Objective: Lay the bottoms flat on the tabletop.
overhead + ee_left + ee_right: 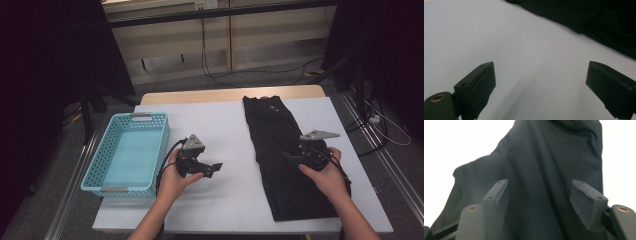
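Observation:
A black garment (280, 150), folded into a long strip, lies on the right half of the white table (220, 125). My right gripper (291, 159) hovers over the strip's middle, held in the person's right hand. In the right gripper view the dark cloth (544, 157) lies below, and the right gripper (539, 195) stands open with nothing pinched. My left gripper (216, 168) is held low over bare table, left of the garment and pointing toward it. In the left gripper view the left gripper (540, 82) is open and empty, with the garment (599, 22) beyond it.
A light blue plastic basket (102, 177), empty, sits at the table's left edge. Bare white tabletop lies between the basket and the garment. Beyond the table are a wooden strip, cables on the floor and dark curtains.

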### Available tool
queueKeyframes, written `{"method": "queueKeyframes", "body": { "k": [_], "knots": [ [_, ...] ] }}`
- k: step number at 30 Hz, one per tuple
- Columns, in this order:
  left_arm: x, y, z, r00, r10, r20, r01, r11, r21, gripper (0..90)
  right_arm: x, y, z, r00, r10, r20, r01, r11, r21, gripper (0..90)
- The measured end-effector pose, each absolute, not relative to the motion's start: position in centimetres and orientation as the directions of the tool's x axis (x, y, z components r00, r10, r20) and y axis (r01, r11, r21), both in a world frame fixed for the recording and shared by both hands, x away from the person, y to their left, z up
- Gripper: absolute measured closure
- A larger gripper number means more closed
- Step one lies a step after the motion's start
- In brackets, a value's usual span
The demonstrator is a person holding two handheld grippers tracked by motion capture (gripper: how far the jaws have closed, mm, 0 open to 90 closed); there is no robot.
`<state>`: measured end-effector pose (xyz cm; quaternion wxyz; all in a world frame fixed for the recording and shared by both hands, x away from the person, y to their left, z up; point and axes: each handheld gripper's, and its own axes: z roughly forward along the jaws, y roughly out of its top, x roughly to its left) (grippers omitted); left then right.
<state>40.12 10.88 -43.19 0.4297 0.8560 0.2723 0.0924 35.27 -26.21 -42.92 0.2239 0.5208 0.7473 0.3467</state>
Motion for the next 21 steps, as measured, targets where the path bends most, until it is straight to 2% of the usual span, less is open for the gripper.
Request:
{"method": "queueKeyframes", "body": {
  "k": [9,21],
  "knots": [
    [40.0,11.9,-43.5,0.819,0.568,-0.081,0.408,-0.477,0.779,8.7,38.5,-23.6,-44.3,-0.383,0.924,0.018,0.630,0.247,0.736,25.6],
    [40.2,12.7,-43.9,0.796,0.600,-0.085,0.431,-0.462,0.775,8.7,43.0,-20.5,-45.2,-0.365,0.930,0.043,0.608,0.203,0.768,24.8]
  ]
}}
